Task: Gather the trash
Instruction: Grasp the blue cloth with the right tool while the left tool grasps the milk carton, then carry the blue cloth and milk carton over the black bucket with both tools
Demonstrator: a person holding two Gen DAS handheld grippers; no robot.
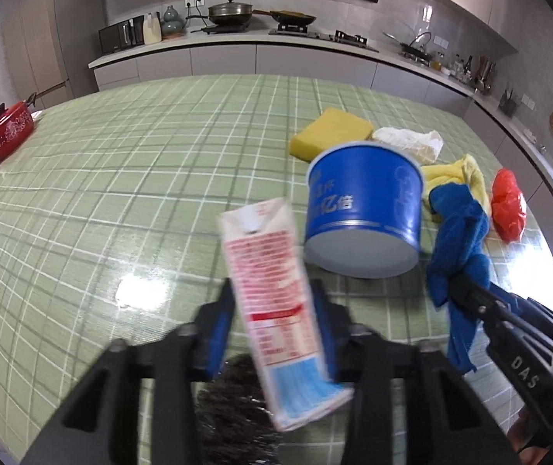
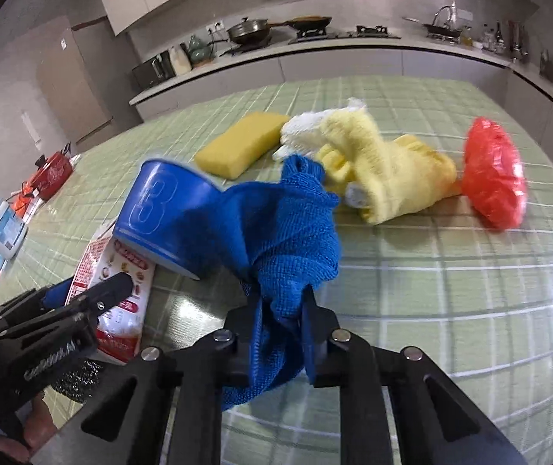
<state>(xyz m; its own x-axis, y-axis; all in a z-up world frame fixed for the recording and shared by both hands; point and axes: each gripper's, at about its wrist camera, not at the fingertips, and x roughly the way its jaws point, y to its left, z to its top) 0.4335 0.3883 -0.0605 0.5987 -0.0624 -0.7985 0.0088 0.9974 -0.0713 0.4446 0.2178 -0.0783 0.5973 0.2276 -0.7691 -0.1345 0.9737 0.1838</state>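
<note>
My left gripper (image 1: 274,302) is shut on a red, white and blue milk carton (image 1: 272,298), held tilted above the green checked table (image 1: 121,178); the carton also shows in the right wrist view (image 2: 121,283). My right gripper (image 2: 282,302) is shut on a blue cloth (image 2: 276,232), lifted off the table; the cloth shows in the left wrist view (image 1: 456,232) too. A blue paper cup (image 1: 365,209) lies on its side between them, also in the right wrist view (image 2: 160,209). A steel scrubber (image 1: 234,407) lies under the carton.
Behind the cup lie a yellow sponge (image 1: 330,131), a crumpled white tissue (image 1: 412,139), a yellow cloth (image 2: 388,170) and a red plastic bag (image 2: 495,178). A red pot (image 1: 9,128) stands at the table's far left. A kitchen counter (image 1: 237,38) runs behind.
</note>
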